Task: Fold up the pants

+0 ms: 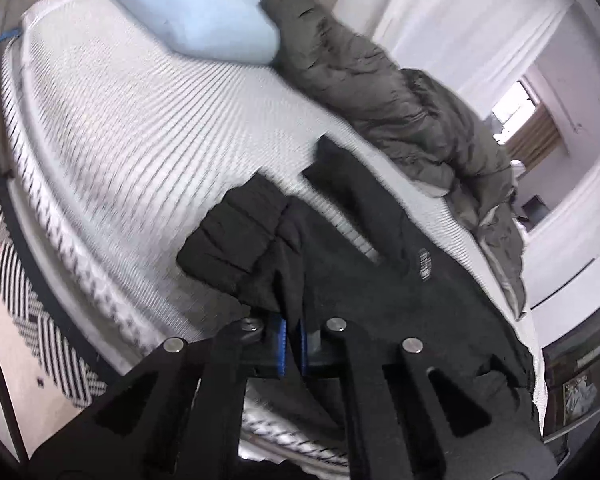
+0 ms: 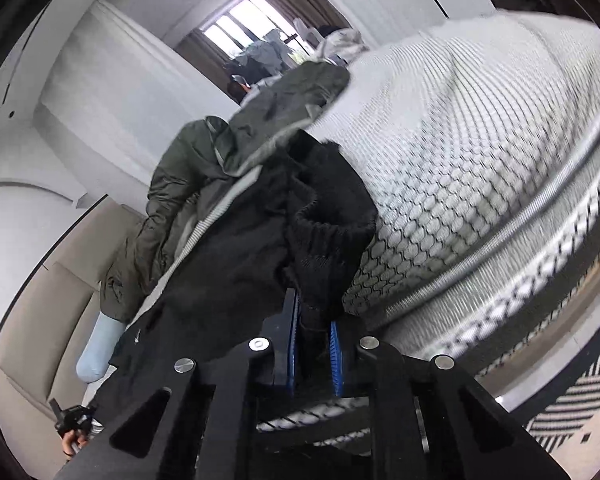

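Both grippers, left (image 1: 294,338) and right (image 2: 314,354), are clamping the black fabric pants (image 1: 380,280) at the mattress (image 1: 140,140) edge (small label unreadable).

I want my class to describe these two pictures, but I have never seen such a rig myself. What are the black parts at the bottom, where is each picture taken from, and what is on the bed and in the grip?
There is no robot here. A person holds a two-finger gripper in each hand, and each gripper carries a wide-angle camera looking along its fingers, so the black parts at the bottom are the gripper itself.

One picture is from the left gripper, the other from the right gripper.

Both look at a bed with a blue pillow and a grey-green quilt on it. Black pants lie at the near edge.

Both grippers are shut on the pants: dark cloth sits between the blue pads. The right one seems to hold a ribbed cuff.
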`<state>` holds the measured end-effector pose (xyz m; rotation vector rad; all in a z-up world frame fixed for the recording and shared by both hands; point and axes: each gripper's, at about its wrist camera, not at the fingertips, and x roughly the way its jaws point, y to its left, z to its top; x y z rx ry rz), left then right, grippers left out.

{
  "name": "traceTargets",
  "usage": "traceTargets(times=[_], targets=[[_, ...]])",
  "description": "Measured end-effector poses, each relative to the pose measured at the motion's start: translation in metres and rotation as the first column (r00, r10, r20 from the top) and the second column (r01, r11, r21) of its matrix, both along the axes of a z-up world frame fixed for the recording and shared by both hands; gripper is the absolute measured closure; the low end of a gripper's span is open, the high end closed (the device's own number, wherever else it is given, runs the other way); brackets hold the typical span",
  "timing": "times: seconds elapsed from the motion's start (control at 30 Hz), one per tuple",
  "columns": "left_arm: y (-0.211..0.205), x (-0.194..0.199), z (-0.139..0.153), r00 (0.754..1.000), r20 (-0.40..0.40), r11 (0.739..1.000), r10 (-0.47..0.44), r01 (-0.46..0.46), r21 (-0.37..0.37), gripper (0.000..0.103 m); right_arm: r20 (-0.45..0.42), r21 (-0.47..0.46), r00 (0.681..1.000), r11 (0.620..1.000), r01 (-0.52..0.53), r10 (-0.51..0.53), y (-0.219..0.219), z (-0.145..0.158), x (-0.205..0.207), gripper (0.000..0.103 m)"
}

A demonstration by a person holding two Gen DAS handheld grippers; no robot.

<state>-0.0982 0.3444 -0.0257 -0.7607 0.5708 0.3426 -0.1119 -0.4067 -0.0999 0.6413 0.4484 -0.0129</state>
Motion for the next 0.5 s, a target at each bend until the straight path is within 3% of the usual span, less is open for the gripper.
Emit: traceTargets(times=[0.1, 0.23, 0.33, 0.4, 0.5], targets=[[-0.001, 0.013, 0.025, 1.0, 0.023, 1.0, -0.01, 0.01, 0.029, 0.102, 0.032, -0.022, 0.999, 1.0, 0.003, -0.002, 0.004, 0.016, 0.007, 0.091], [-0.005, 0.027, 0.047, 0.999, 0.029, 0.998, -0.023, 0.021, 0.062, 0.102, -0.023, -0.048, 1.0, 0.999, 0.008, -0.009, 0.006, 0.019, 0.013, 0.091], [-0.004, 0.028, 0.041, 1.0, 0.016, 0.999, -0.016, 0.016, 0.049, 0.102, -0.084, -0.008, 0.996, 1.0, -0.002, 0.001, 0.001, 0.002, 0.006, 0.09], [0.0, 0.025, 0.033, 1.0, 0.005, 1.0, -0.006, 0.006, 0.027, 0.102, -0.055, 0.029, 0.998, 0.999, -0.017, 0.018, -0.001, -0.004, -0.004, 0.089], [0.007, 0.019, 0.02, 1.0, -0.007, 1.0, 0.004, -0.004, -0.01, 0.102, -0.022, -0.01, 0.999, 0.999, -0.033, 0.032, 0.007, 0.002, -0.009, 0.085]])
